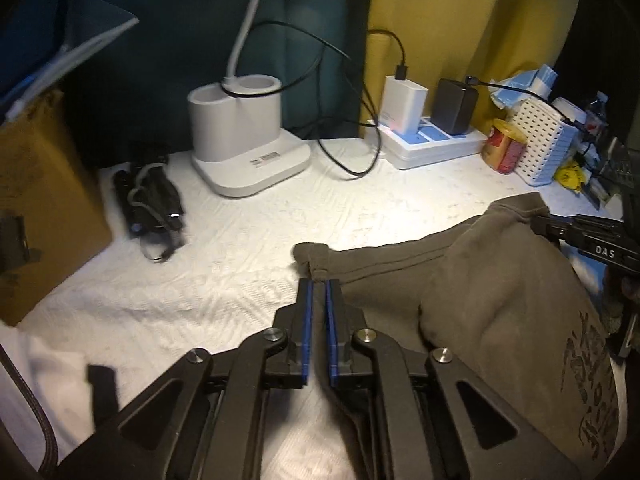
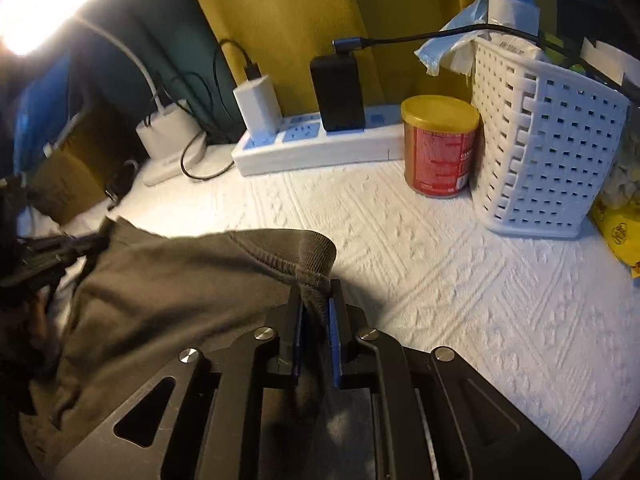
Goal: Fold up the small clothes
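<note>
Left wrist view, left to right: brown cardboard box (image 1: pixel 36 200) at the far left edge; a dark bundle of black gear with a grey cord (image 1: pixel 154 200) lying just beside it on the white textured worktop (image 1: pixel 224 272); a white lamp base (image 1: pixel 244 144) with a cup-shaped holder farther back, black cables looping off it; then a white power strip (image 1: pixel 432 144) carrying a white charger (image 1: pixel 402 104) and a black charger (image 1: pixel 454 106); a yellow-lidded red can (image 1: pixel 504 148) touching a white perforated basket (image 1: pixel 544 144) at the far right. Near centre, the left gripper (image 1: pixel 319 286) has its blue-padded fingers (image 1: pixel 307 320) nearly together, pinching a corner of the grey-brown garment (image 1: pixel 500 300); the cloth spreads from that corner to the right, partly lifted in a fold, dark print showing near its right edge. The right gripper (image 1: pixel 538 222) enters at the right, at the garment's far right corner. Right wrist view, left to right: lamp glare in the top left corner; the left gripper (image 2: pixel 86 246) at the left edge, meeting the garment's (image 2: pixel 168 300) left end; garment lying across the near left of the worktop (image 2: pixel 440 280); the right gripper (image 2: pixel 316 292) at centre clenched on the bunched ribbed hem; beyond, the power strip (image 2: pixel 320 148), can (image 2: pixel 438 148) and basket (image 2: pixel 540 152) in a row toward the right.
</note>
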`<control>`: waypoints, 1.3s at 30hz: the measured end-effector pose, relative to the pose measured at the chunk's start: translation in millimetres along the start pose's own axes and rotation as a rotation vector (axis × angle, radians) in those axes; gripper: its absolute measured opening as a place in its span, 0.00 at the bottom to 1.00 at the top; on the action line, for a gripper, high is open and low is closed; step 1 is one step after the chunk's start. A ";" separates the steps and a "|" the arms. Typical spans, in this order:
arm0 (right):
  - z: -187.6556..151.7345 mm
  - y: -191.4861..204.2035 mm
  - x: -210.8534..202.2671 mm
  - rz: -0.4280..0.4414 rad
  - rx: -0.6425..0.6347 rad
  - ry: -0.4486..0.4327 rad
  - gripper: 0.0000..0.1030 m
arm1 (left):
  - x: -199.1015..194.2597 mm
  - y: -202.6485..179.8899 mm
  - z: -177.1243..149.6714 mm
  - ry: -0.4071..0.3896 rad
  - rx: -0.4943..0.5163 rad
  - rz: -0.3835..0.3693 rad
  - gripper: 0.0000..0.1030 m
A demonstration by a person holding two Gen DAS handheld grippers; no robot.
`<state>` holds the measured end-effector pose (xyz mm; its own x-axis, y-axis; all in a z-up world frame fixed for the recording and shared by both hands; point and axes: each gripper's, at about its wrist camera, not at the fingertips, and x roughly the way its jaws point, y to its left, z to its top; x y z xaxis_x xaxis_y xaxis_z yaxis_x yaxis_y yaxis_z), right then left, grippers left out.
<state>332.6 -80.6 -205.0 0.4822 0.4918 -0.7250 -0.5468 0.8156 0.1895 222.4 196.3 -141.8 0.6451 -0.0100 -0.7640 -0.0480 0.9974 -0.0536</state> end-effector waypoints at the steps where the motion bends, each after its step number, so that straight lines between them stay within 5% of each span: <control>1: -1.2 0.1 -0.8 -0.004 0.000 0.000 0.16 | -3.8 -0.1 -0.4 -0.002 0.000 0.016 0.27; 4: -5.8 -1.5 -7.7 -0.025 0.013 -0.012 0.46 | -20.4 0.7 -3.7 -0.030 -0.017 0.027 0.62; 6: -9.3 -1.5 -15.8 -0.020 0.016 -0.035 0.66 | -34.6 -1.7 -8.2 -0.043 -0.016 0.013 0.62; 39: -127.4 59.2 -111.0 0.050 -0.019 -0.016 0.66 | -138.2 -88.4 -111.6 -0.037 0.066 -0.204 0.62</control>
<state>159.5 -125.7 -197.6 0.4652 0.5366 -0.7040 -0.5833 0.7841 0.2121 52.4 101.6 -103.2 0.6640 -0.2112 -0.7173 0.1357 0.9774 -0.1621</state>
